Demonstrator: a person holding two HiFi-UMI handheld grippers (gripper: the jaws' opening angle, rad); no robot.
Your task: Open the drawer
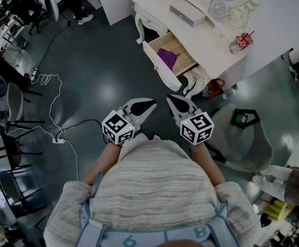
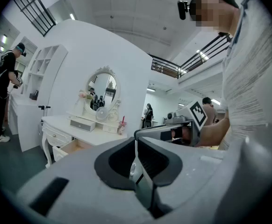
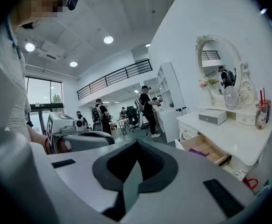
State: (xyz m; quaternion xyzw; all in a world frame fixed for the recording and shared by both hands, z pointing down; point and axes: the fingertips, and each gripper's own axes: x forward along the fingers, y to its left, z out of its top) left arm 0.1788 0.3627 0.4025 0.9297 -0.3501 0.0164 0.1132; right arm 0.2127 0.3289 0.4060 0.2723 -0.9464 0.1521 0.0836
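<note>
**Drawer stands open; both grippers held back from it**

The drawer [image 1: 183, 55] is pulled well out of the front of the white dressing table [image 1: 213, 45], at the table's near corner as the head view shows it. Its pale wooden inside is open to view, and a purple cloth [image 1: 166, 58] lies in it toward the drawer front. A second drawer, further along the same front of the table, is shut. Judged against the task, the opening looks done. Whether the drawer can slide out any further cannot be told from these views.

Neither gripper is at the table. The left gripper [image 1: 142, 108] and the right gripper [image 1: 176, 105] sit side by side close in front of the person's chest, well apart from the table, with bare dark floor between them and the drawer front. Each points roughly level toward the table. The left gripper's jaws are pressed together with nothing between them, and the right gripper's jaws likewise meet on nothing.

Nothing seems left but to finish, unless the drawer is meant to come out further, which would call for stepping back to the table.
</note>
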